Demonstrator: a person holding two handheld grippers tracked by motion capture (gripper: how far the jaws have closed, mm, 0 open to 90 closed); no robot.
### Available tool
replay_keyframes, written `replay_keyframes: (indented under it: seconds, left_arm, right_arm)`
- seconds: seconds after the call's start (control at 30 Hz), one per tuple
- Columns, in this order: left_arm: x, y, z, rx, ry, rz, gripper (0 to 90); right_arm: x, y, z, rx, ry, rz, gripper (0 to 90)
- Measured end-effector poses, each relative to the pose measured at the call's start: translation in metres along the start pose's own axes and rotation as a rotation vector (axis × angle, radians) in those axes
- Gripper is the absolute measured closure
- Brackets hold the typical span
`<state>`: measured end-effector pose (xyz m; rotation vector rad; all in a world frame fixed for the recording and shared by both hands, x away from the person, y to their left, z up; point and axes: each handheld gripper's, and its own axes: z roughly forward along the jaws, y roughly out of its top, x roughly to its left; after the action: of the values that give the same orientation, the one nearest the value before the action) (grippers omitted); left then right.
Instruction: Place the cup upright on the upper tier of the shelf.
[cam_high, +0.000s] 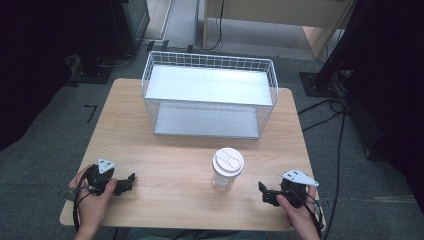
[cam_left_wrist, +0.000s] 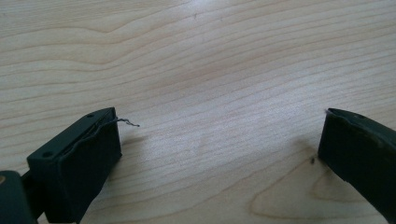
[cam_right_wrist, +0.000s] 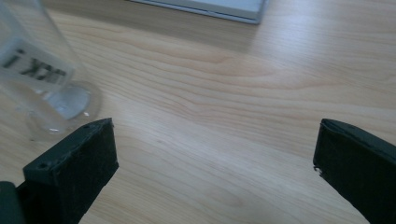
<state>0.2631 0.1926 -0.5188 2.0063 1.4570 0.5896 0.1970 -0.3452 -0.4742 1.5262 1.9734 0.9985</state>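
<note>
Clear cup (cam_high: 227, 170) with white lid stands upright near table (cam_high: 165, 165) front, just beside right gripper (cam_high: 263, 192). Both grippers spread wide, empty; left gripper (cam_high: 131, 179) well apart. Cup tall, light: sideways bump tips it; hard squeeze crushes it.

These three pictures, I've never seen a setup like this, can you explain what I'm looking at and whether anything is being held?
A person sits at a wooden table holding a hand-operated grasping tool in each hand: the left tool and the right tool. The high view looks down from above. The other two come from small cameras riding on each tool, looking out between its two black jaws. On the table stand a clear plastic cup with a white lid and, farther back, a white wire basket with two shelves. Both tools are open and hold nothing; the cup's base shows at the left of the right gripper view.
</note>
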Motion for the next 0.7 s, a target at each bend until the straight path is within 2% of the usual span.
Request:
replay_keyframes:
  seconds: [0.03,0.07,0.13,0.5,0.7]
  left_arm:
    - [0.0,0.0,0.0,0.0,0.0,0.0,0.0]
    - [0.0,0.0,0.0,0.001,0.0,0.0,0.0]
    - [0.0,0.0,0.0,0.0,0.0,0.0,0.0]
    - [0.0,0.0,0.0,0.0,0.0,0.0,0.0]
    - [0.0,0.0,0.0,0.0,0.0,0.0,0.0]
  right_arm:
    - [0.0,0.0,0.0,0.0,0.0,0.0,0.0]
    - [0.008,0.003,-0.001,-0.001,0.018,-0.021,0.0]
    - [0.015,0.005,-0.002,-0.004,0.036,-0.035,0.0]
    - [0.053,0.018,-0.004,-0.037,0.14,-0.082,0.0]
    - [0.071,0.023,-0.001,-0.055,0.175,-0.109,0.0]
